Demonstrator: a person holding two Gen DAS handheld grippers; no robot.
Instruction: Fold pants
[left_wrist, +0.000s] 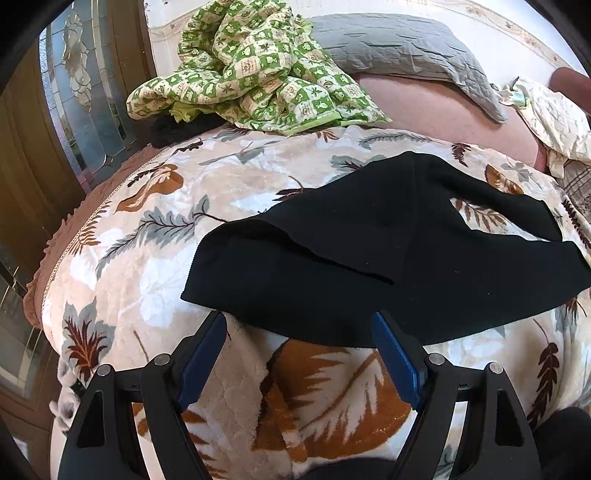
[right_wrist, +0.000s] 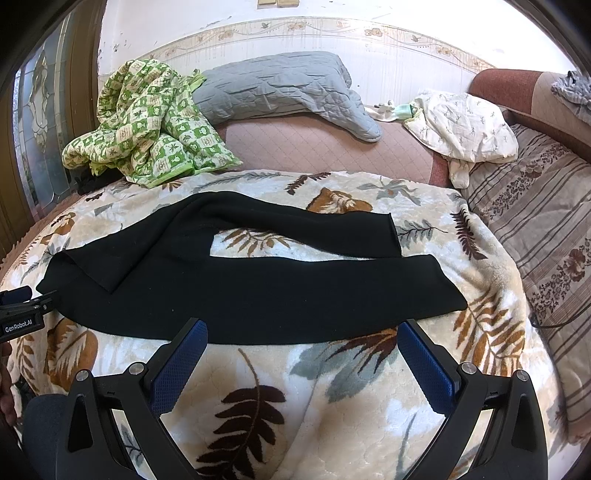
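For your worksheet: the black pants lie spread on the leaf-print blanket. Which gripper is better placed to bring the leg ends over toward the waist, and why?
Probably the right gripper: it is open at the near leg of the black pants, whose cuffs lie on its side. The left gripper, also open, sits at the waist end.

Black soft-knit pants (right_wrist: 236, 291) lie flat, spread sideways across a cream fleece blanket with brown and grey leaves (right_wrist: 332, 387). Waist left, partly folded over; two legs stretch right, slightly parted at the cuffs.
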